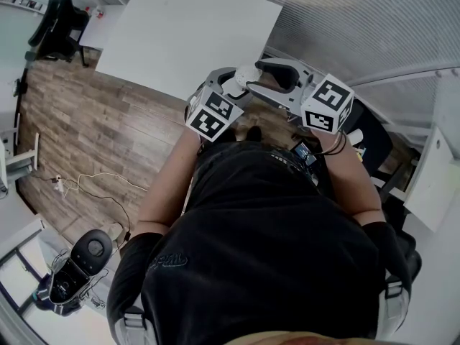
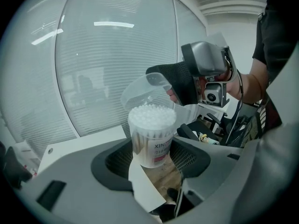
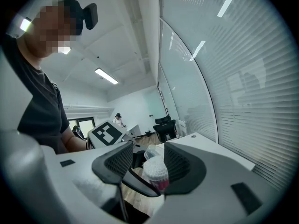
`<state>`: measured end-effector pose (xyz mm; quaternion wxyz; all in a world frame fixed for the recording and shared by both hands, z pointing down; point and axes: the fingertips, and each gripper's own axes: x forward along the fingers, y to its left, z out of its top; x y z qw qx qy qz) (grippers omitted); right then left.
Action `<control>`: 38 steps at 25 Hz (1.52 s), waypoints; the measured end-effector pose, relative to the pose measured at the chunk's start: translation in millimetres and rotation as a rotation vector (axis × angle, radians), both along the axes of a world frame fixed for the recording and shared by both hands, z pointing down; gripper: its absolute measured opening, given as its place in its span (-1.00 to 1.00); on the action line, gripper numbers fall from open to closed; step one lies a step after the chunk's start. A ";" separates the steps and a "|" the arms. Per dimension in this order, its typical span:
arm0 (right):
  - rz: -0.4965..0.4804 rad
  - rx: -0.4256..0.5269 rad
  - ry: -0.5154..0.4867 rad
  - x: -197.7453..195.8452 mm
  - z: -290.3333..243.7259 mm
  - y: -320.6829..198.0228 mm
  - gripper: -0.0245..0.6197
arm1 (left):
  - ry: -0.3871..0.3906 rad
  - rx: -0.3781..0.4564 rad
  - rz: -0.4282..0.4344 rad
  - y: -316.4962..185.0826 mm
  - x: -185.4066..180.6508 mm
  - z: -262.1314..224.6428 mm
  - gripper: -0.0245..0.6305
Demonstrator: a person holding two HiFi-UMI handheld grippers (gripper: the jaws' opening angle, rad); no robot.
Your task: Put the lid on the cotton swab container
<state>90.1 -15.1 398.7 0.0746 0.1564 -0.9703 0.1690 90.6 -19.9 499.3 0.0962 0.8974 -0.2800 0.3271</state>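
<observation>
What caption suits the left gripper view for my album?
Left gripper grips the open cotton swab container while the right gripper holds the clear lid tilted near its top.

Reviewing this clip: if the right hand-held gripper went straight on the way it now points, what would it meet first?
Probably the open cotton swab container, held by the left hand-held gripper just ahead. The lid in the right hand-held gripper would likely touch it first. Depth is uncertain.

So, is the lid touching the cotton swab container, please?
Cannot tell: in both gripper views the lid overlaps the cotton swab container, showing no plain gap.
</observation>
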 end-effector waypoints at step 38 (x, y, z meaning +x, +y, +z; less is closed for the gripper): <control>0.185 -0.018 0.100 13.2 21.5 -8.5 -0.64 | -0.010 0.068 -0.028 -1.9 13.0 -10.3 -0.14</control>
